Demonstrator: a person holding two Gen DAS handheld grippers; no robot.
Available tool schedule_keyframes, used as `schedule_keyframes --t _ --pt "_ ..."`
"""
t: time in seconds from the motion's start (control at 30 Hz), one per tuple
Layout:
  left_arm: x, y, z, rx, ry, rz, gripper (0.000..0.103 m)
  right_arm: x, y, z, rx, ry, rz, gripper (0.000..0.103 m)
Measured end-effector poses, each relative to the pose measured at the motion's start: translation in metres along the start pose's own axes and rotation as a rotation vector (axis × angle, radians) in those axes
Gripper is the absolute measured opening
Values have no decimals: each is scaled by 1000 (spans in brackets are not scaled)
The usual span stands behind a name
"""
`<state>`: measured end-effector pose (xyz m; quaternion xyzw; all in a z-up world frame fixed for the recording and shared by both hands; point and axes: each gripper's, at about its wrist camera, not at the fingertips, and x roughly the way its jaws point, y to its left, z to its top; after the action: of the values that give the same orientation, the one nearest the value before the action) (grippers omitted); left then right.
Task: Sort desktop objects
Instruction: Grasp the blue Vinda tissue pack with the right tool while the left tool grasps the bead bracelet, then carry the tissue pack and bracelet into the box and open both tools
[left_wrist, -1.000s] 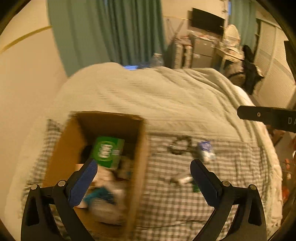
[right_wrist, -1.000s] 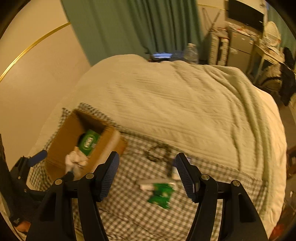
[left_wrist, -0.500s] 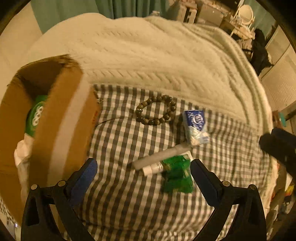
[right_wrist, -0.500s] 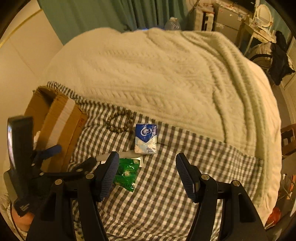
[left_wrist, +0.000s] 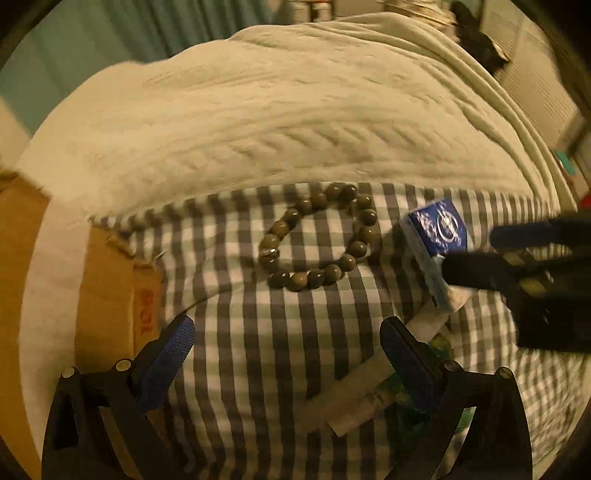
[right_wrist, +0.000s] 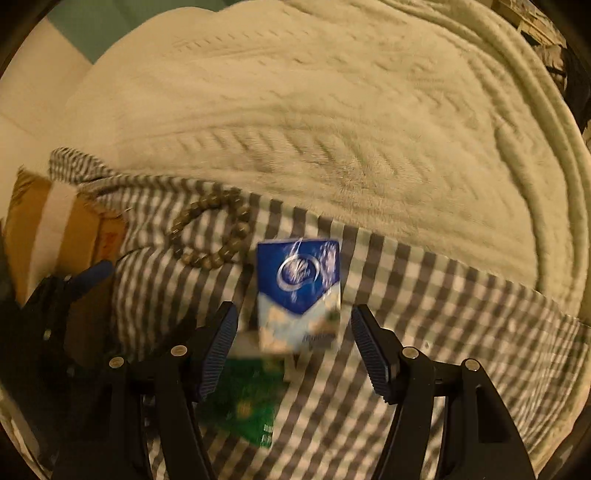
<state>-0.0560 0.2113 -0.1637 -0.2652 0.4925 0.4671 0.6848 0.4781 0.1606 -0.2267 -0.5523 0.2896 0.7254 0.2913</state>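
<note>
1. Right tool: jaws spread wide, nothing gripped. It points steeply down at the bed.
2. Blue-and-white tissue pack lies flat on the checked cloth, its lower end between the right tool's fingers, clear of both pads. The frame is blurred, so the gap at each side is hard to judge.
3. Green packet lies just below the tissue pack, partly under the right tool's left finger.
4. Left tool: jaws released, empty. Only checked cloth between its fingertips.
5. Bead bracelet lies in a loop on the cloth ahead of the left tool, apart from it.
6. White tube lies aslant, passing under the left tool's right finger; the green packet shows beyond that finger.
7. Cardboard box stands beside the left tool's left finger, on the cloth's left edge; its inside is out of view.
8. Cream knitted blanket covers the bed ahead of both tools.
9. In the left view the right tool's dark frame crosses the tissue pack from the right.
</note>
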Motion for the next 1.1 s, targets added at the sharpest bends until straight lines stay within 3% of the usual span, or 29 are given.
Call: schedule_keyframes --t 0.1,0.17,0.3,0.4,0.57,0.63,0.73,0.77,0.8,0.97,1.1 --pt "7 4 4 -6 -5 -23 103 15 -7 6 24 26 5 65" --pt "10 6 9 -23 -11 -46 103 18 -12 5 27 12 14 51" --pt "18 6 20 -44 -14 -33 103 1 -15 2 -36 -84 -55 50" --pt "21 4 29 -54 -26 -34 103 -13 -27 2 -1 -124 -58 50" --pt "42 -3 42 -25 47 -1 102 -24 -56 -11 65 -122 -57 50" --pt "44 -6 42 -17 52 -12 84 -24 -64 -16 84 -110 -63 50" --pt "42 -10 45 -4 80 -57 34 -27 -72 -23 99 -96 -66 50" --pt "39 -10 45 3 85 -61 27 -28 -73 -24 98 -92 -65 50" --pt "36 -11 46 9 90 -65 13 -30 -73 -24 98 -93 -70 50" --pt "14 -6 45 -13 86 -89 12 -48 -71 -29 95 -129 -69 50" --pt "-30 11 42 -75 4 -122 12 -72 -60 -32 84 -158 -54 50"
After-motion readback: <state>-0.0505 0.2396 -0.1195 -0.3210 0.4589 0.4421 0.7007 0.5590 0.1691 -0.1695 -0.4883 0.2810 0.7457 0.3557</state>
